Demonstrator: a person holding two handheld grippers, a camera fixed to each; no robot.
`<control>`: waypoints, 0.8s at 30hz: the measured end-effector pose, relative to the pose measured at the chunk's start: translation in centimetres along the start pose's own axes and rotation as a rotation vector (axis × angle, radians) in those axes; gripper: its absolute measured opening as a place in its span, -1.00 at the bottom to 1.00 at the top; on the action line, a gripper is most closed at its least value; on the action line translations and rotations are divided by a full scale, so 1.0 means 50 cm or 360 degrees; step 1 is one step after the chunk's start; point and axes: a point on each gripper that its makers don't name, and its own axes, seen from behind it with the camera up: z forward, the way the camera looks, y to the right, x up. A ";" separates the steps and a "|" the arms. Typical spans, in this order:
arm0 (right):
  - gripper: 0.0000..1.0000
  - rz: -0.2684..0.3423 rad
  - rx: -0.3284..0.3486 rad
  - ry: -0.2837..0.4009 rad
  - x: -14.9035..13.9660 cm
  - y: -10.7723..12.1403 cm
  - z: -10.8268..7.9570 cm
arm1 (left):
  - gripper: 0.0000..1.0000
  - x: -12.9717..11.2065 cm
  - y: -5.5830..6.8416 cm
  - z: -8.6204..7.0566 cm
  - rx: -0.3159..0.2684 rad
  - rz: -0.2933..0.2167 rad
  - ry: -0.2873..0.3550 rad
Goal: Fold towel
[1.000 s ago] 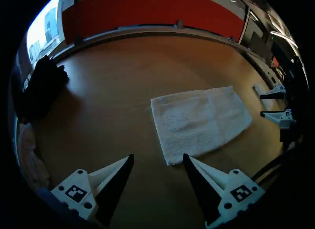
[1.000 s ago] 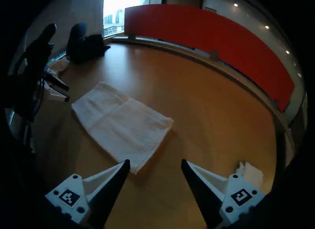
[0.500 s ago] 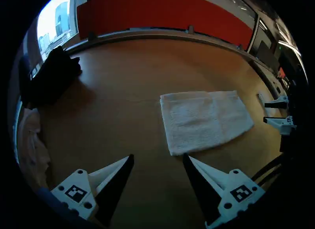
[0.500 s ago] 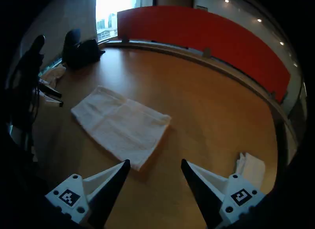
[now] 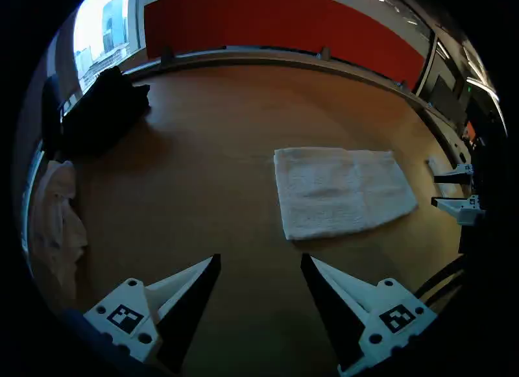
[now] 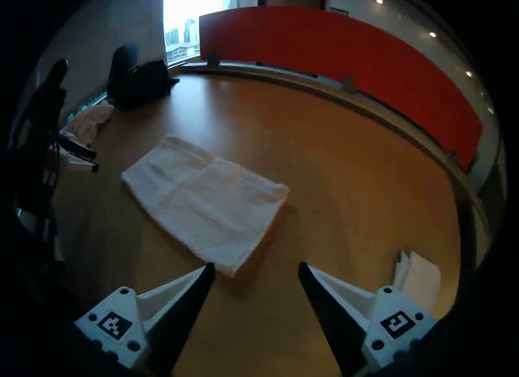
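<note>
A white towel [image 5: 342, 191] lies folded flat on the wooden table [image 5: 214, 137]; in the right gripper view the towel [image 6: 204, 200] sits just ahead and left of centre. My left gripper [image 5: 259, 267] is open above the table, short of the towel's near edge, holding nothing. My right gripper [image 6: 255, 273] is open too, its left finger close to the towel's near corner. The right gripper [image 5: 459, 192] appears at the right edge of the left gripper view, and the left gripper [image 6: 74, 155] at the left edge of the right gripper view.
A dark bag [image 5: 100, 114] rests at the table's far left corner, with a pale crumpled cloth [image 5: 57, 218] near the left edge. A small folded white cloth [image 6: 418, 279] lies at the right. A red partition [image 6: 363, 59] lines the table's far side.
The left gripper view has swung left and pulled back, so the towel lies farther from its fingers. The right gripper shifted only slightly. Both stayed open.
</note>
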 end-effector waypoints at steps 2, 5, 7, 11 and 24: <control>1.00 -0.0019 0.0014 -0.0004 0.000 -0.004 0.002 | 0.84 -0.006 -0.004 -0.007 0.0008 -0.0014 0.0001; 1.00 -0.0050 0.0033 -0.0015 -0.001 -0.008 0.007 | 0.83 -0.016 -0.011 -0.018 0.0021 -0.0031 -0.0002; 1.00 -0.0075 0.0047 -0.0024 -0.002 -0.011 0.011 | 0.83 -0.023 -0.016 -0.024 0.0030 -0.0039 -0.0004; 1.00 -0.0132 0.0074 -0.0044 -0.004 -0.015 0.017 | 0.83 -0.033 -0.023 -0.034 0.0046 -0.0052 -0.0006; 0.60 -0.0289 0.0204 -0.0155 -0.031 -0.036 0.042 | 0.83 -0.050 -0.033 -0.054 0.0069 -0.0096 0.0002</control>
